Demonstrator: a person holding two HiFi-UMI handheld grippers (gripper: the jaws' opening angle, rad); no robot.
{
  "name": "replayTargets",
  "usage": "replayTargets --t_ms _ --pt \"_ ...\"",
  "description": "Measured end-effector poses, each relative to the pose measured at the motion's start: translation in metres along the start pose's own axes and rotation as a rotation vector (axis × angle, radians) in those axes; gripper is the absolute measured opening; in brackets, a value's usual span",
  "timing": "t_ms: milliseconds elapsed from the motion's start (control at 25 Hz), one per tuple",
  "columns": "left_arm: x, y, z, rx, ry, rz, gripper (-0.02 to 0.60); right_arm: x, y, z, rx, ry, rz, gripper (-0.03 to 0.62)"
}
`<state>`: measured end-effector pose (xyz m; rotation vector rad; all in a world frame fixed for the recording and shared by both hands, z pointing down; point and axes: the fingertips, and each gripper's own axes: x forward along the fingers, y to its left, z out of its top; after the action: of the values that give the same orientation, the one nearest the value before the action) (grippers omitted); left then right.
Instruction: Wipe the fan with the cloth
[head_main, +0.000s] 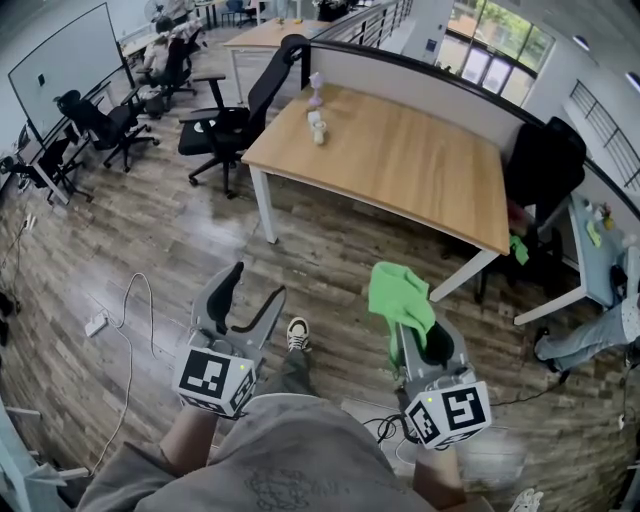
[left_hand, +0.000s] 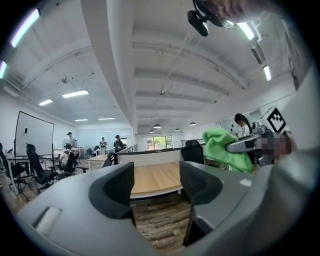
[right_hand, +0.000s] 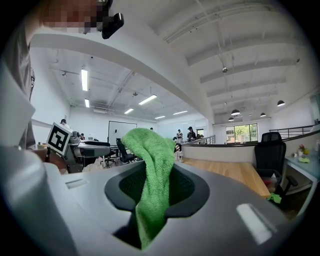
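1. Between the fingers (right_hand: 189, 190) of the right gripper (right_hand: 157, 196) a green cloth (right_hand: 152, 157) is clamped. The dark pads press on it from both sides. One fold stands up above them and flops toward the far side, and a strip hangs down below.
2. Seen from the head view, the same cloth (head_main: 400, 295) bunches over the far tip of the right gripper (head_main: 420, 338), above the wooden floor (head_main: 130, 230).
3. To the left, the left gripper (left_hand: 156, 186) has its fingers (left_hand: 116, 192) wide apart. Only the floor planks and the table edge show through the gap.
4. Each gripper carries a marker cube (head_main: 215, 378) near the person's arm, with square black-and-white block patterns on its faces. The patterns hold no letters that can be read.
5. Farther off stands a wooden table (head_main: 400, 165), well apart from both grippers. Two small pale things (head_main: 318, 127) stand on its far left part. They are too small to tell whether one is the fan.
6. Beyond the table's left end are black office chairs (head_main: 230, 125), and a whiteboard (head_main: 60, 60) is at the far left.
7. A white cable (head_main: 128, 335) trails over the floor to the left of the left gripper (head_main: 256, 283).
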<state>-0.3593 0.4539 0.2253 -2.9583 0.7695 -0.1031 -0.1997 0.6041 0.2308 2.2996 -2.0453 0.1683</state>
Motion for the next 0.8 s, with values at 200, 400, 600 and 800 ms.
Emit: replayTargets --t_ms 200,400,600,800 --pt "0.028 0.019 -0.001 -0.006 -0.021 0.012 0.284 0.035 -0.013 -0.002 -0.004 0.011 0.013 0.098" --pt "0.063 0.044 -0.002 -0.007 -0.003 0.023 0.282 0.074 -0.029 0.006 0.009 0.012 0.02 0.098" --pt "0.107 0.068 -0.002 -0.004 0.015 0.011 0.281 0.119 -0.046 0.01 0.018 0.037 0.022 0.098" --pt "0.164 0.105 -0.004 -0.008 0.048 0.0 0.281 0.177 -0.069 0.018 0.03 0.066 0.008 0.098"
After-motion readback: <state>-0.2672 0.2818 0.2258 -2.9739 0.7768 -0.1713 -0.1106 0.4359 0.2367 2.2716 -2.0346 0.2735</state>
